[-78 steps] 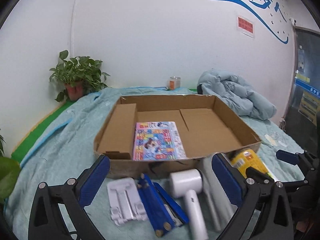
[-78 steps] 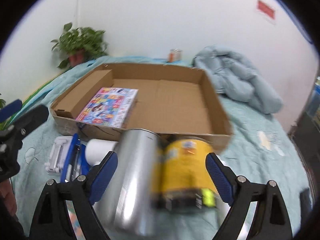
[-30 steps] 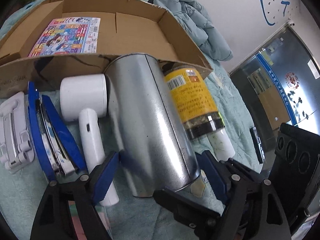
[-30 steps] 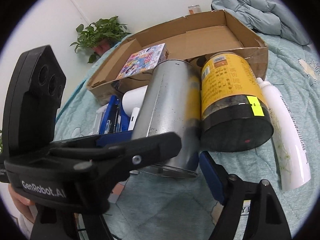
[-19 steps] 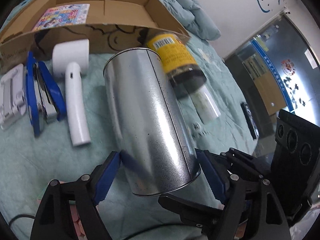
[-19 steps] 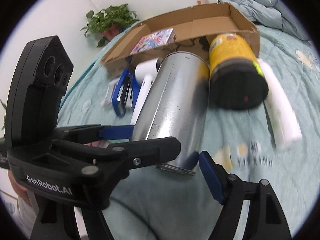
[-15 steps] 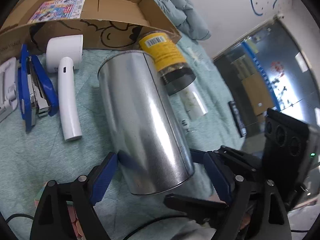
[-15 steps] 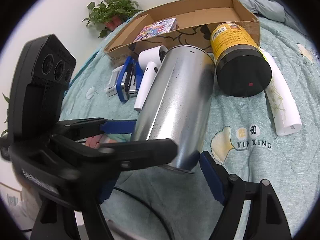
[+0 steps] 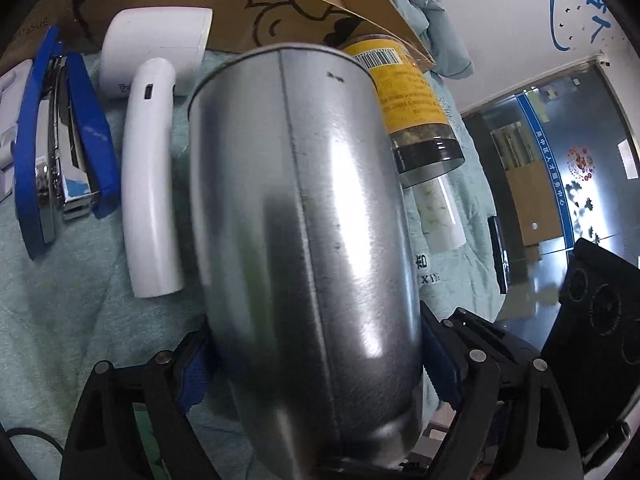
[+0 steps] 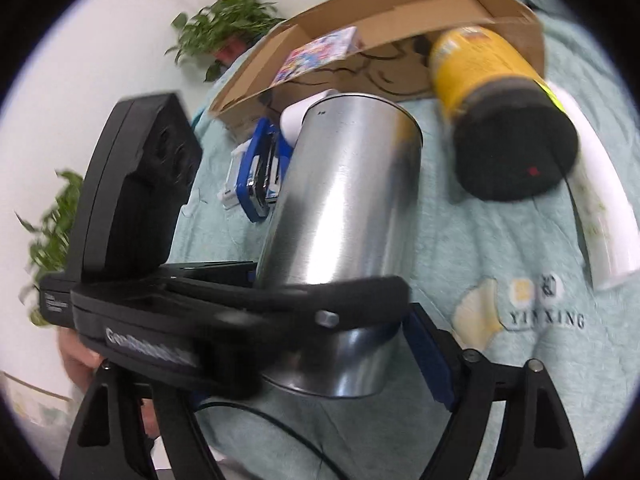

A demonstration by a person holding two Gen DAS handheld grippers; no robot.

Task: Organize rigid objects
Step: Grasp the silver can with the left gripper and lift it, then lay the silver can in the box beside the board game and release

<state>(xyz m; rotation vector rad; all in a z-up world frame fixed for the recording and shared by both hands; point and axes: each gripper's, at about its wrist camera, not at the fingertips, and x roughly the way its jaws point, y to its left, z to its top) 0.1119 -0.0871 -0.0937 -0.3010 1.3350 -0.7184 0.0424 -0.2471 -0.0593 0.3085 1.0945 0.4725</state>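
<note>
Both hand-held grippers angle down, crossing near same spot. Left hand-held gripper (image 9: 312,364): jaws wide, blue pads (image 9: 192,372) pressing either side of the can (image 9: 304,216), clear of the bed. Right hand-held gripper (image 10: 320,360): jaws just been widening, can's base between them, contact unclear, left pad hidden. Hand (image 10: 76,356) at left edge, blurred.

Silver metal can (image 9: 304,216), a seamed cylinder, is tilting above the teal quilt (image 9: 60,280), its near end lying between blue pads. Beyond it, a cardboard box (image 10: 400,12) is sitting open, holding a colourful booklet (image 10: 320,54).
</note>
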